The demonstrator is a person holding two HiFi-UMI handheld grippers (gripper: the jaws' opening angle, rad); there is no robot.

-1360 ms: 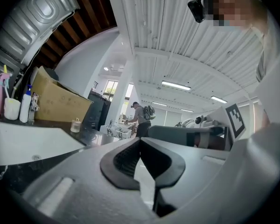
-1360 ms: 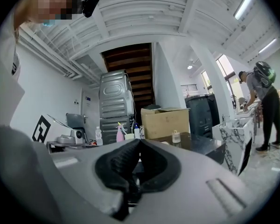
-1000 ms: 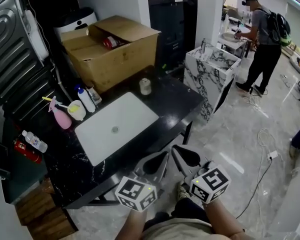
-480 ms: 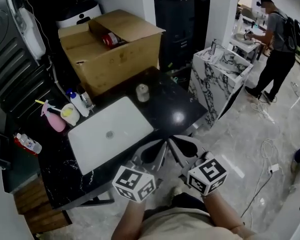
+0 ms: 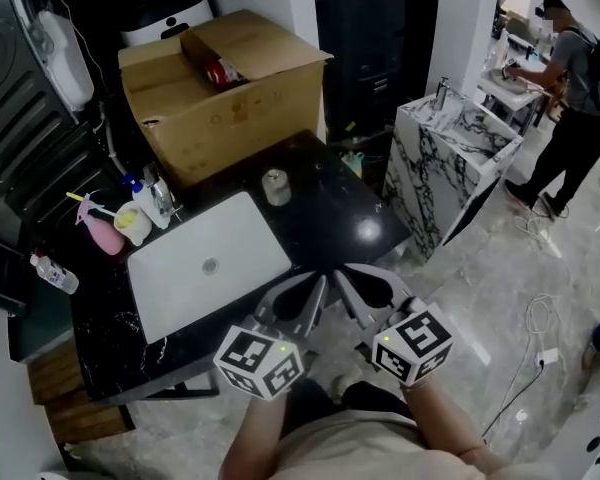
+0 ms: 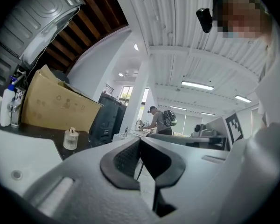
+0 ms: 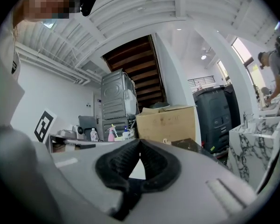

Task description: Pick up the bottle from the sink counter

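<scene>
A small clear bottle (image 5: 274, 186) (image 6: 71, 139) stands on the black sink counter (image 5: 330, 218) behind the white basin (image 5: 205, 263). At the basin's left end stand a pink spray bottle (image 5: 100, 230) (image 7: 111, 133), a cream cup (image 5: 132, 223) and a white bottle with a blue cap (image 5: 145, 203) (image 6: 7, 107). Another clear bottle (image 5: 55, 273) lies on a lower ledge at the far left. My left gripper (image 5: 318, 286) (image 6: 140, 141) and right gripper (image 5: 348, 276) (image 7: 140, 143) hover side by side over the counter's near edge. Both are shut and hold nothing.
A big open cardboard box (image 5: 220, 88) stands behind the counter. A marble vanity (image 5: 460, 158) stands to the right, and a person with a backpack (image 5: 580, 78) stands beyond it. A grey appliance (image 5: 20, 98) fills the left. Cables (image 5: 540, 318) lie on the floor.
Both grippers have moved forward together, from in front of the counter's near edge to over it, and stayed shut. The counter sits nearer and more central in the head view.
</scene>
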